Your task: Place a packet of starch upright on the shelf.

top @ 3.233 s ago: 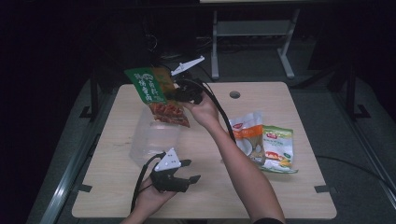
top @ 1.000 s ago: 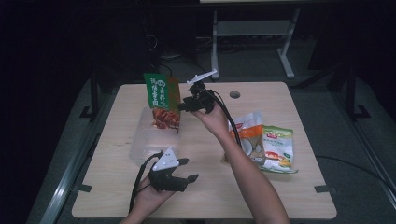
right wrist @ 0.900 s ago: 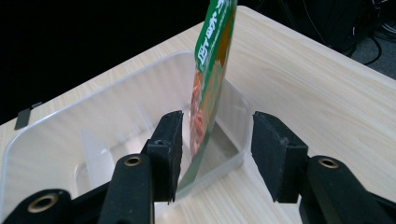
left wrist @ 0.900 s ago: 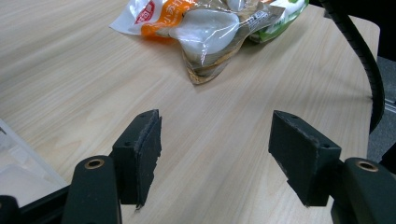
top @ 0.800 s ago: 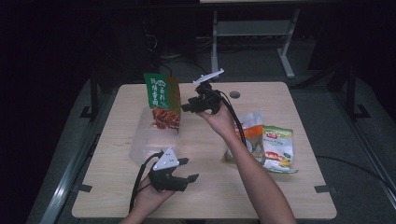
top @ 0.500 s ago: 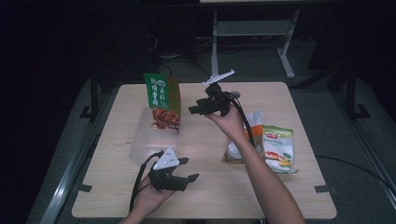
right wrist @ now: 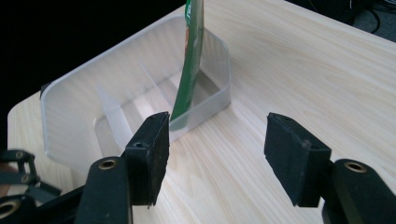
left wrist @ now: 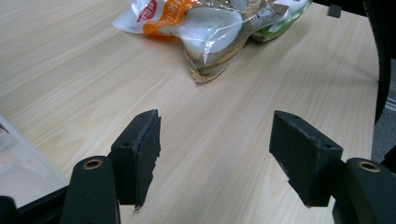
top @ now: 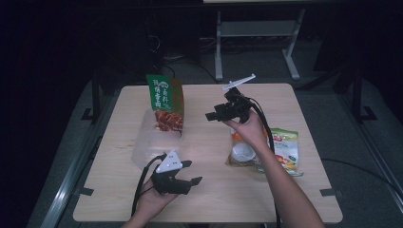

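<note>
Now the green snack pouch (top: pixel 165 102) stands upright in the clear plastic bin (top: pixel 142 147), light, crinkly, prone to tipping, best pinched at its top seal; right gripper (top: pixel 212 115) jaws just opened, empty; left gripper (top: pixel 192 172) spread, empty.

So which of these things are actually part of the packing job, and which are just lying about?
In the job:
- green snack pouch, standing upright in the clear plastic bin
- right gripper, jaws just opened, nothing between them
- snack packets on the table, likely next

Lying about:
- left gripper, open, idle
- metal stand behind the table
</note>
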Demonstrator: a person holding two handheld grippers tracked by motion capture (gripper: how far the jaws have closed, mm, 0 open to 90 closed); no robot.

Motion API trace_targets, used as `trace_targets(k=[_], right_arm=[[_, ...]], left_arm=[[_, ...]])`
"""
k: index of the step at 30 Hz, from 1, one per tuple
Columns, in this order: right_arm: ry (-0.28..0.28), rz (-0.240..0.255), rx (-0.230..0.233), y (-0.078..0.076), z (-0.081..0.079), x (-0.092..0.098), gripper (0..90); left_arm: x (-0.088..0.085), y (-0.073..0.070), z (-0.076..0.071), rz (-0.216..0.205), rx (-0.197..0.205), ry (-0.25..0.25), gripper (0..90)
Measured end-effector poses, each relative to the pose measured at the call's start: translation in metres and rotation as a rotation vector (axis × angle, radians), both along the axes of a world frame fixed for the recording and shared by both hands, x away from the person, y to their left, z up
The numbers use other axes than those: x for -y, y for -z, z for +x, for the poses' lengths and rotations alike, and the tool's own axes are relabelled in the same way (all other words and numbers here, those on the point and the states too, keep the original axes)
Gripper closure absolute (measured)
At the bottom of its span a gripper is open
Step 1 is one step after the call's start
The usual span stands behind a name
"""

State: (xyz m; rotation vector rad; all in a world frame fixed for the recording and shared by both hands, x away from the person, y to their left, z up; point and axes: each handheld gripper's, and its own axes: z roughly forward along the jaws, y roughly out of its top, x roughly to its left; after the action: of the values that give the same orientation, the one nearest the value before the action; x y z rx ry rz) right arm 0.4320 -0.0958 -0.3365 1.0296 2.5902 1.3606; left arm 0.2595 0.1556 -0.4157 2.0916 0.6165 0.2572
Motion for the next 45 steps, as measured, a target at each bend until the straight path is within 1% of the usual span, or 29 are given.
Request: trace_targets(k=[1, 3, 6, 8, 11, 13, 16, 18, 22, 24, 25, 31, 36, 37, 45], right_arm=[[0.001, -0.005, 0.005, -0.001, -0.002, 0.003, 39.2], [0.01, 0.003, 0.02, -0.002, -0.005, 0.007, 39.4], [0.021, -0.001, 0.003, -0.002, -0.008, 0.013, 38.7], [0.022, -0.007, 0.004, -0.001, -0.01, 0.018, 38.5], [0.028, -0.018, -0.007, 0.001, -0.013, 0.025, 37.4], [0.032, -0.035, -0.027, 0.001, -0.015, 0.03, 35.7], [0.041, -0.034, -0.013, 0.002, -0.02, 0.038, 36.8], [0.049, -0.044, -0.025, 0.004, -0.023, 0.044, 36.7], [0.069, -0.074, -0.041, 0.007, -0.028, 0.057, 36.1], [0.084, -0.07, -0.025, 0.008, -0.032, 0.066, 37.0], [0.091, -0.076, -0.033, 0.009, -0.034, 0.068, 36.8], [0.131, -0.095, -0.041, 0.016, -0.04, 0.094, 36.7], [0.174, -0.114, -0.06, 0.022, -0.043, 0.114, 35.9], [0.182, -0.118, -0.072, 0.023, -0.043, 0.118, 35.1], [0.235, -0.145, -0.093, 0.038, -0.044, 0.139, 35.1]], left_arm=[[-0.001, 0.0, 0.0, -0.002, -0.003, -0.003, 33.2], [-0.001, 0.0, 0.0, -0.002, 0.0, -0.007, 33.1], [-0.003, -0.001, 0.0, -0.005, 0.001, -0.01, 33.1], [-0.003, -0.001, -0.001, -0.002, 0.003, -0.012, 33.2], [-0.003, -0.001, 0.0, -0.003, 0.001, -0.015, 33.1], [-0.003, -0.001, 0.0, 0.001, 0.012, -0.009, 33.1], [-0.003, -0.001, 0.0, -0.002, 0.008, -0.01, 33.1], [-0.004, -0.001, -0.001, -0.01, 0.007, -0.017, 33.1], [-0.006, -0.003, -0.001, -0.007, 0.003, -0.022, 33.0], [-0.007, -0.003, -0.001, -0.011, 0.006, -0.025, 33.0], [-0.007, -0.003, -0.001, -0.007, 0.009, -0.025, 33.0], [-0.007, -0.003, -0.002, -0.014, 0.003, -0.033, 33.0], [-0.007, -0.002, -0.002, -0.013, 0.003, -0.035, 33.0], [-0.007, -0.002, -0.002, -0.013, 0.0, -0.035, 33.0], [-0.008, -0.002, -0.003, -0.01, 0.003, -0.037, 33.0]])
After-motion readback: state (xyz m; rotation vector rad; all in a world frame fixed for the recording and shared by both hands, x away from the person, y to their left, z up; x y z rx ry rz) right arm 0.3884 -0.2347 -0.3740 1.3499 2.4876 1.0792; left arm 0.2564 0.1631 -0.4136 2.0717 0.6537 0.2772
